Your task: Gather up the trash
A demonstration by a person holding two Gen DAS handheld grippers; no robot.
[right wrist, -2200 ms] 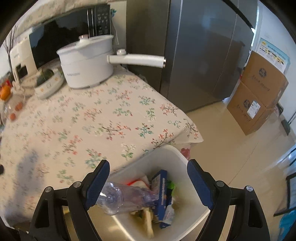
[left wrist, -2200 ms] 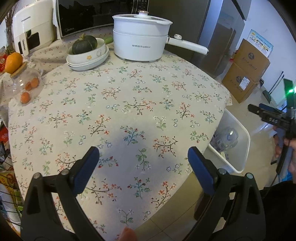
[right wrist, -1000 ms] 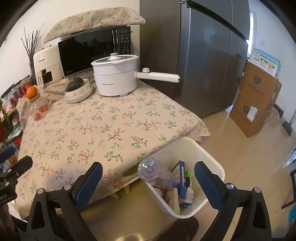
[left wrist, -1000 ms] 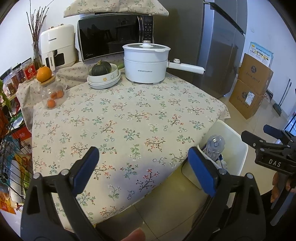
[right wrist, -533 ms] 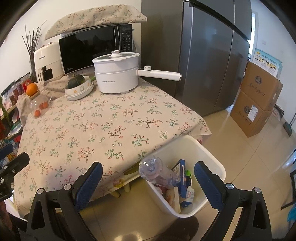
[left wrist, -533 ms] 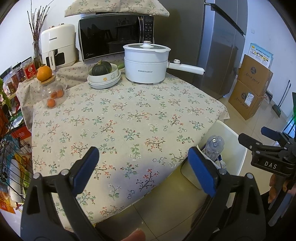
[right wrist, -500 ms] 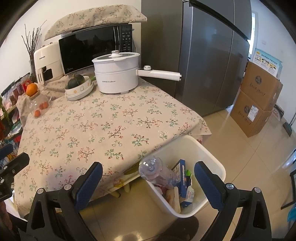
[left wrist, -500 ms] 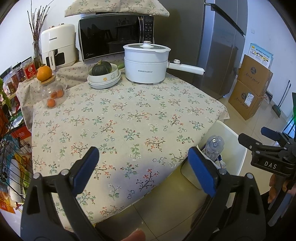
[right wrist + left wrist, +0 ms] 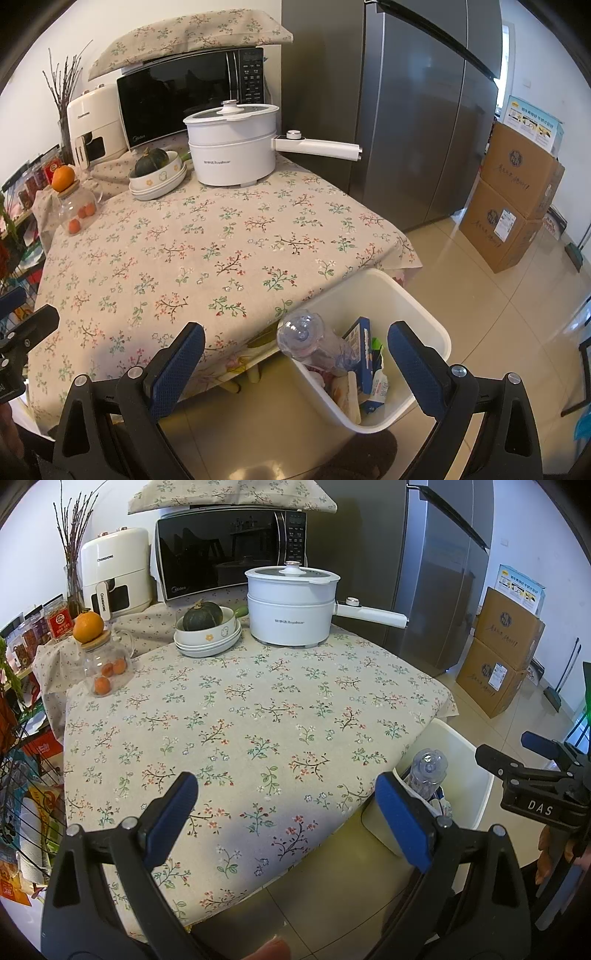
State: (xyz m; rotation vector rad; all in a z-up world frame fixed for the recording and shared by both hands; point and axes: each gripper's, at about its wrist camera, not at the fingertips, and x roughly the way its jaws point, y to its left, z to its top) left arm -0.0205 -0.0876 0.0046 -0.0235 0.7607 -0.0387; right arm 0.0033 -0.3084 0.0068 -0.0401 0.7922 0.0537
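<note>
Both claws gape wide and hold nothing. The left claw (image 9: 286, 805) hangs over the near edge of the table (image 9: 258, 709), and the right claw (image 9: 295, 354) hangs over the white bin (image 9: 424, 332), which stands on the floor just beside the table's right near corner. In the bin lie a clear plastic bottle (image 9: 310, 338), a blue carton (image 9: 364, 354) and other wrappers. A white pot (image 9: 232, 147) stands at the table's far side.

Home kitchen: microwave (image 9: 229, 554), steel fridge (image 9: 424, 110), cooking pot (image 9: 291, 605) on floral-clothed table (image 9: 240, 720).
</note>
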